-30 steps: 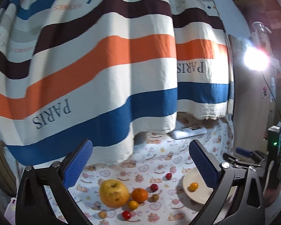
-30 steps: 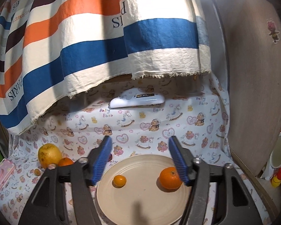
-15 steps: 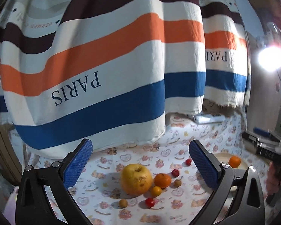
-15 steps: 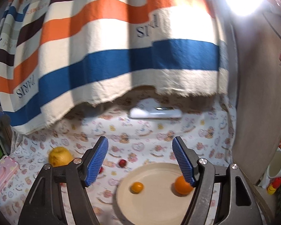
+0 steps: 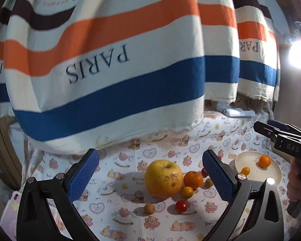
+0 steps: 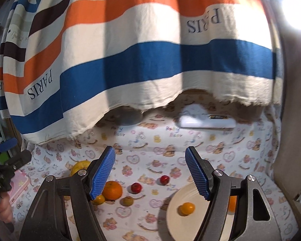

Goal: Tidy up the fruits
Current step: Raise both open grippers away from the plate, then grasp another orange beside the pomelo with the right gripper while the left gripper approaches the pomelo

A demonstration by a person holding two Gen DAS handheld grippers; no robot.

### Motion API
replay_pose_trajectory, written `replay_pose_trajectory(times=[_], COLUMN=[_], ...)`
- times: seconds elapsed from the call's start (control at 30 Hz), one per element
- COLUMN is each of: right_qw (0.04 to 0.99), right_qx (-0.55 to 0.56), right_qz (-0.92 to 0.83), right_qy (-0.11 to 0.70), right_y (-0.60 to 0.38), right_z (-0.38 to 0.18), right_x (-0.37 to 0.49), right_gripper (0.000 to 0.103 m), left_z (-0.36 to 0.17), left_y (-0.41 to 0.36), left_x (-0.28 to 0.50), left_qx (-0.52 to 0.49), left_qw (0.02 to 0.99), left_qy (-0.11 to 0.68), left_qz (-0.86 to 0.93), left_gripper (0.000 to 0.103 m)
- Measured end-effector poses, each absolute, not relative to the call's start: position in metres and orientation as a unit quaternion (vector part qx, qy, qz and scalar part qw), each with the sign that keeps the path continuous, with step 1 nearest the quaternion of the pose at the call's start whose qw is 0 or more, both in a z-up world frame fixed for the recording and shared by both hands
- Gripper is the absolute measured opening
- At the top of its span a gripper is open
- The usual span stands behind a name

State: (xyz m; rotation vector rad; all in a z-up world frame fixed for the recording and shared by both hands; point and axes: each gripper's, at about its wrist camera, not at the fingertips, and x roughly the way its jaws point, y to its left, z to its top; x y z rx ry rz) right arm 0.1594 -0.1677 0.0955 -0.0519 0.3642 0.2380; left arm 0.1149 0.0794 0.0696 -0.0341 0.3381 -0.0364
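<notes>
Fruit is lying scattered on the printed cloth (image 5: 118,164), and sorting it onto the plate (image 6: 182,198) is only partly done: two small oranges are sitting on the plate, at the right. The left gripper (image 5: 150,177) is hanging with jaws wide apart and empty, framing the big yellow apple (image 5: 163,178), the orange (image 5: 193,179) touching its right side, and the little tomatoes nearby. The right gripper (image 6: 150,172) is standing open and empty too, its jaws having just been widening, above the red cherries (image 6: 136,187) left of the plate. Next move, I judge: lowering onto one loose fruit and closing gently.
</notes>
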Motion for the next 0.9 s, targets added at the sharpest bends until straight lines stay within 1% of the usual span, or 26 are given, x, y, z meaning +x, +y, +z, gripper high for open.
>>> replay_pose_trajectory(times=[0.33, 0.5, 0.73, 0.77, 0.8, 0.83, 0.87, 0.9], right_qw=[0.96, 0.95, 0.922, 0.92, 0.915, 0.91, 0.905, 0.9], right_qx=[-0.026, -0.046, -0.055, -0.055, -0.052, -0.047, -0.04, -0.036], right_qz=[0.152, 0.17, 0.219, 0.222, 0.229, 0.235, 0.241, 0.246], right_qy=[0.234, 0.258, 0.315, 0.319, 0.329, 0.337, 0.348, 0.357], right_y=[-0.126, -0.105, -0.093, -0.092, -0.092, -0.092, -0.092, -0.092], right_z=[0.065, 0.044, 0.009, 0.006, 0.002, -0.002, -0.007, -0.011], right_x=[0.198, 0.21, 0.225, 0.226, 0.229, 0.231, 0.233, 0.235], right_gripper=[0.074, 0.074, 0.073, 0.072, 0.065, 0.062, 0.06, 0.056], left_z=[0.035, 0.024, 0.006, 0.004, 0.004, 0.003, 0.002, 0.002], left_y=[0.101, 0.112, 0.12, 0.12, 0.121, 0.121, 0.122, 0.123], left_x=[0.143, 0.152, 0.166, 0.167, 0.167, 0.168, 0.168, 0.168], left_qx=[-0.059, -0.076, -0.1, -0.101, -0.102, -0.103, -0.104, -0.106], left_qw=[0.971, 0.964, 0.951, 0.949, 0.948, 0.948, 0.947, 0.947], left_qy=[0.232, 0.254, 0.293, 0.297, 0.3, 0.302, 0.303, 0.303], left_qz=[-0.003, 0.008, 0.012, 0.014, 0.015, 0.016, 0.018, 0.019], left_gripper=[0.102, 0.102, 0.102, 0.102, 0.102, 0.102, 0.102, 0.102])
